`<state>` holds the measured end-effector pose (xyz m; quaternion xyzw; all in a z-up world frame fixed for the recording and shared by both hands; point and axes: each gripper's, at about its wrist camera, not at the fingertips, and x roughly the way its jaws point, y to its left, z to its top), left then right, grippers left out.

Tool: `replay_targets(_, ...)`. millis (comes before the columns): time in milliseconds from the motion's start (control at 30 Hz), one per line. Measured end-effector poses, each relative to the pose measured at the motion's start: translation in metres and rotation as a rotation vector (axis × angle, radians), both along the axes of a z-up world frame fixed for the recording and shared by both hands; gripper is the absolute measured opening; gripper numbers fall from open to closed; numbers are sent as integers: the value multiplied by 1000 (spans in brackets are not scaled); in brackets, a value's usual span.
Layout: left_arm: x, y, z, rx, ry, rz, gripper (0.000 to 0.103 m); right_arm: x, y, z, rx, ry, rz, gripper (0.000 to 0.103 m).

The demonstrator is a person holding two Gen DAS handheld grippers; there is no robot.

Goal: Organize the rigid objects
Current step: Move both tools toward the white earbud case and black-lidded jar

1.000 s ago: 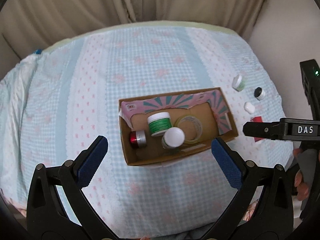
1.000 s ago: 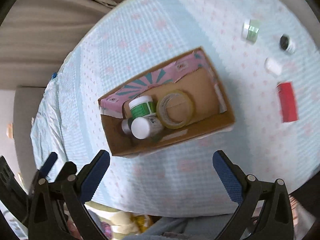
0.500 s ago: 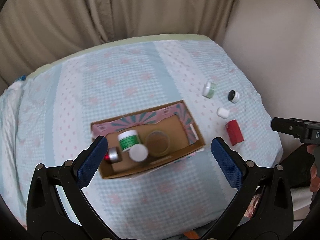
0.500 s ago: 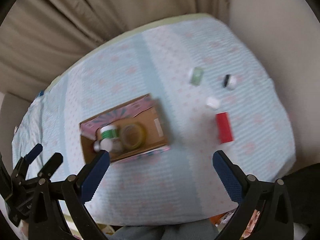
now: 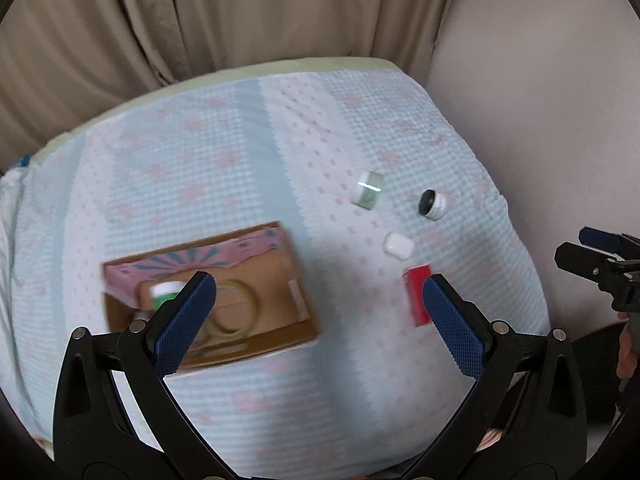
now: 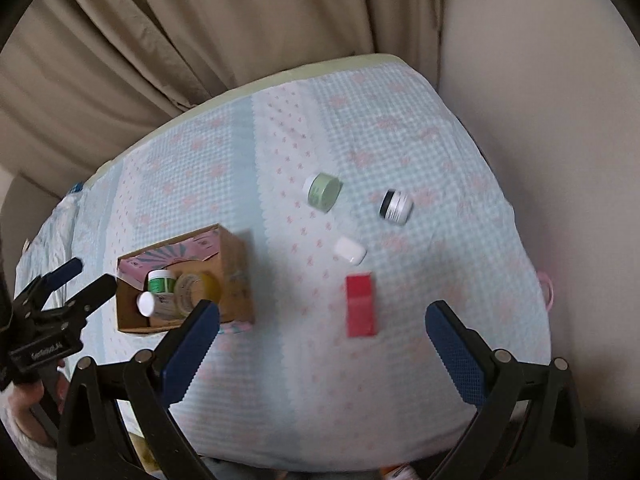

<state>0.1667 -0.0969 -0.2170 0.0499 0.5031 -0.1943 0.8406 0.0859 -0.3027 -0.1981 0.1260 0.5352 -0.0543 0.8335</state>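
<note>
**Both grippers empty above the bed**

Bed [image 6: 400,380] in checked blue-pink cover carries everything. Cardboard box [image 6: 236,276] on its left side holds a tape roll [image 6: 192,292], a green-label jar [image 6: 161,281] and a white-capped bottle [image 6: 150,305]. Well right of the box, loose on the cover: red box [image 6: 361,305], pale green jar [image 6: 323,192], black-lidded jar [image 6: 395,206], small white case [image 6: 350,250]. Left gripper [image 5: 320,316] and right gripper [image 6: 322,334]: jaws spread wide, nothing between them.
</note>
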Motion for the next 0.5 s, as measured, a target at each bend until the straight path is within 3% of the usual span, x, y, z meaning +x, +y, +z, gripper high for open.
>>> replay_targets(267, 20, -72, -42, 4, 72, 5, 103, 44, -74, -19, -39, -29, 150, 102)
replay_targets(500, 43, -127, -88, 46, 117, -91, 103, 75, -114, -48, -33, -19, 174, 102)
